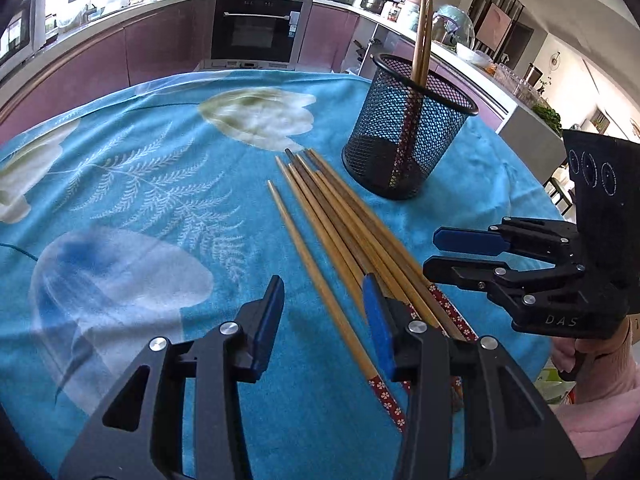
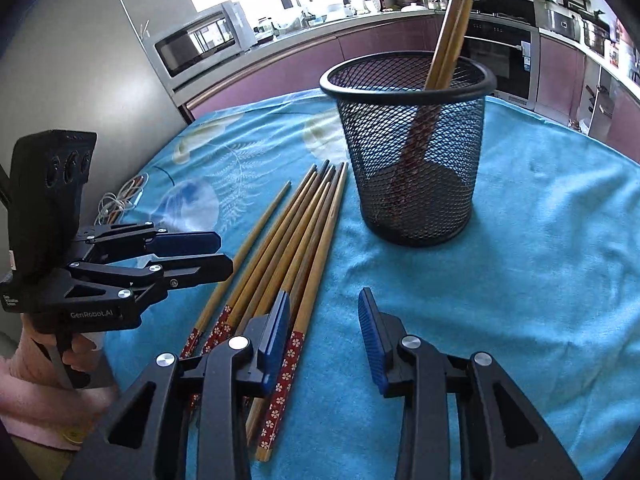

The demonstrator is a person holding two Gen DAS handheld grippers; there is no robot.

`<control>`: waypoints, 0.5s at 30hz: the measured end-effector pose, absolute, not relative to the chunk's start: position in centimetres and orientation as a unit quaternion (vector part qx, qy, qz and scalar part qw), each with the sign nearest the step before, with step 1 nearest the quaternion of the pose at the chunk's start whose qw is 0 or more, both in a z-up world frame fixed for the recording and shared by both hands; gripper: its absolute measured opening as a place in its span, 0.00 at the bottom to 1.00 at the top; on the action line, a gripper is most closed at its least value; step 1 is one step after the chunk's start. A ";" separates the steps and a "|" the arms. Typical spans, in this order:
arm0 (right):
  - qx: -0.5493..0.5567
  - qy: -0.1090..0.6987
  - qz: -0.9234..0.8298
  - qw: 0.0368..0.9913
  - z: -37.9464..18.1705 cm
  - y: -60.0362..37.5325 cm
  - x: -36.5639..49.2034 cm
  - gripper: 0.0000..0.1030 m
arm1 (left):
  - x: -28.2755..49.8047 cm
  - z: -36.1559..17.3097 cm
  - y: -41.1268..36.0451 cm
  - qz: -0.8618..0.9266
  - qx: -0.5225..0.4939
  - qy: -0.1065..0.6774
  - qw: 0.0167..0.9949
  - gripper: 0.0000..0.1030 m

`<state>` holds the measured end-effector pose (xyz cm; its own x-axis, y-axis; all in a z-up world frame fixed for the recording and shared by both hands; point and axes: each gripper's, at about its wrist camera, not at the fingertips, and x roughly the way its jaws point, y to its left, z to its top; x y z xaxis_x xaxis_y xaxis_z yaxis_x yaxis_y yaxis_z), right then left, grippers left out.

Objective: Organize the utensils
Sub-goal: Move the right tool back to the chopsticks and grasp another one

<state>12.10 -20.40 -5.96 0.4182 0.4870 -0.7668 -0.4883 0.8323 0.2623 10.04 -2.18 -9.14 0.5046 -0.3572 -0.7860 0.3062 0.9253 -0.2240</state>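
Note:
Several bamboo chopsticks (image 1: 352, 224) (image 2: 288, 232) with red flowered handle ends lie side by side on the blue cloth. Beyond them stands a black mesh cup (image 1: 408, 136) (image 2: 412, 160) holding two upright chopsticks (image 1: 422, 28) (image 2: 452, 28). My left gripper (image 1: 322, 292) (image 2: 224, 254) is open low over the bundle's left side, and one separate chopstick (image 1: 304, 240) runs under the gap between its blue pads. My right gripper (image 2: 324, 308) (image 1: 434, 254) is open at the bundle's right side. The rightmost chopstick (image 2: 316, 260) passes just inside its left pad. Neither gripper holds anything.
A blue floral cloth (image 1: 140, 200) covers the round table. A white cable (image 2: 120, 200) lies near the table's left edge. Kitchen counters, an oven (image 1: 256, 32) and a microwave (image 2: 200, 40) stand behind. A pink sleeve (image 1: 600, 380) holds the right gripper's handle.

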 end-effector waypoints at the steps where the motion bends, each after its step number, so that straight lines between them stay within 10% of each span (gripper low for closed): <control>1: -0.007 0.456 0.285 0.843 -6.1 -20.3 12.1 0.30 | 10.0 -9.3 -2.3 -0.190 -0.024 0.461 0.866 0.38; 15: -0.058 0.453 0.267 0.848 -5.9 -19.0 11.9 0.28 | 10.2 -9.5 -2.8 -0.172 0.010 0.464 0.869 0.28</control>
